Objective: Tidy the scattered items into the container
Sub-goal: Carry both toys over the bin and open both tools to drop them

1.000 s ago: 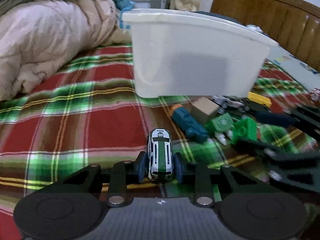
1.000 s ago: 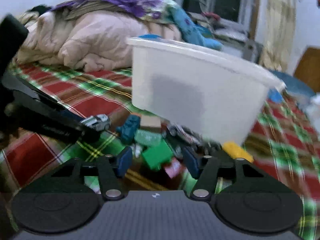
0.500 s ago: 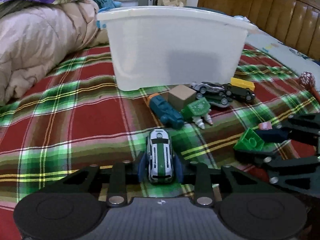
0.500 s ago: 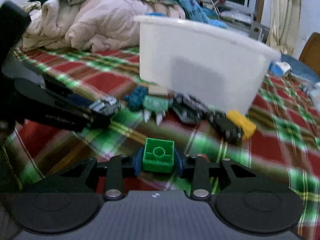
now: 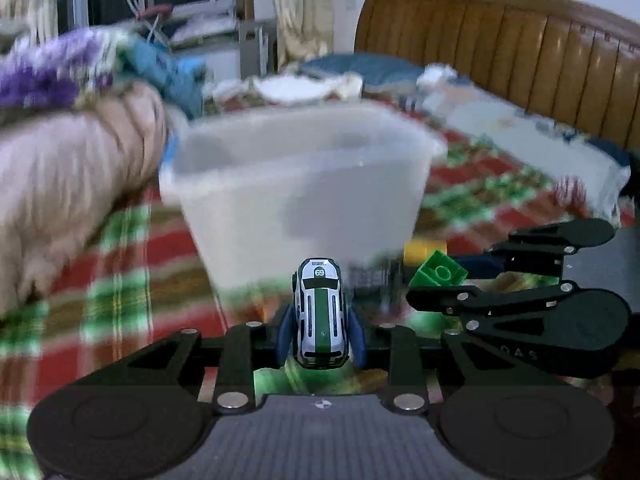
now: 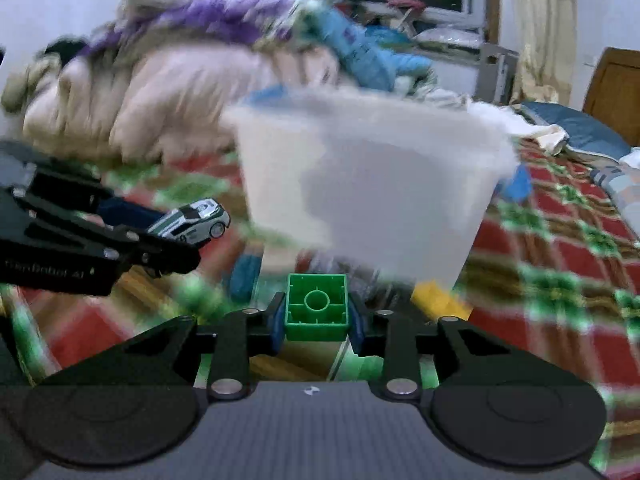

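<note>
Here both grippers carry a load toward the white translucent plastic tub (image 5: 296,184), which fills the middle of each frame on the red-and-green plaid bedspread (image 5: 120,280).

The left gripper (image 5: 320,334) has its jaws closed narrowly on the white-and-green toy car marked 69 (image 5: 319,312), nose pointing up and forward at the lower centre of the left wrist view. The right gripper (image 6: 316,320) has its jaws pressed against both sides of the green plastic building brick (image 6: 317,306), its hollow underside facing the camera at lower centre of the right wrist view.

To do this step well, each load should clear the tub's rim before the jaws part, and I would release one at a time so the two tools do not collide over the opening. They are close: the right gripper shows at the right edge of the left view, the left at the left edge of the right view.

Both grippers point roughly level at the tub's near wall, below its rim. A yellow toy (image 6: 438,300) lies at the tub's base.
</note>
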### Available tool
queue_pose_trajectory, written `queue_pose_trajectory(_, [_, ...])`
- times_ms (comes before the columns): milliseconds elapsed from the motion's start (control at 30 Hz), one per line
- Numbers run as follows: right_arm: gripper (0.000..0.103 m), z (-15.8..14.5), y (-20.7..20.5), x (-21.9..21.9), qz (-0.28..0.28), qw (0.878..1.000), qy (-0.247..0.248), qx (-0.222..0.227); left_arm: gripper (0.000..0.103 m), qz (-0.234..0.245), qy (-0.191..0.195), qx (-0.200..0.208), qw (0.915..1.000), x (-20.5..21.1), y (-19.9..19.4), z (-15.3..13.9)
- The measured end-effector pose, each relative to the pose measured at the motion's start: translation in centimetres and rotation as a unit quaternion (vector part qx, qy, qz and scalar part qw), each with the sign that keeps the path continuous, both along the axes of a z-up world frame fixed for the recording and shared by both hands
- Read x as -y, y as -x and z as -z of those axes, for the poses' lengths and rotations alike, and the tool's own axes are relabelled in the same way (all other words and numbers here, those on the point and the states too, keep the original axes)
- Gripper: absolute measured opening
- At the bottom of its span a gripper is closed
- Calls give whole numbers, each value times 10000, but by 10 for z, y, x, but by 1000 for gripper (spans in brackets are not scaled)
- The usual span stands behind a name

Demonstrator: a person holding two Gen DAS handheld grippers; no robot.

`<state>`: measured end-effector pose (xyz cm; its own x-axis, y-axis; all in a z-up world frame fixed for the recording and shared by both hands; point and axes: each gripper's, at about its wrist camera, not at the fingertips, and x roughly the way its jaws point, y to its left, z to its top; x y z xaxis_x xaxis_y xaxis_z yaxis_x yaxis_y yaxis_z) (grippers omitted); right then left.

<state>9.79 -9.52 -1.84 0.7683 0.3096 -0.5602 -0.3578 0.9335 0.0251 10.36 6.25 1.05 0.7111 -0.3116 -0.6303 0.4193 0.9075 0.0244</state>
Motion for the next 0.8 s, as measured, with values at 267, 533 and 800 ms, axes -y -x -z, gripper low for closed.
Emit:
queue_pose_trajectory(267, [34,-73,-62,22,253,9984,-349,359,34,-182,-3,470,9987,24,-61,-59])
queue_pose_trajectory(533, [34,-65,-126,29,533,9983,-186,138,34,-639,-74,122,9979,31,-134,-45])
queue_pose_trajectory(800, [57,-33,-155,24,635,9974,62,-336,39,-912,-248,-341,9949,30,-161,-13])
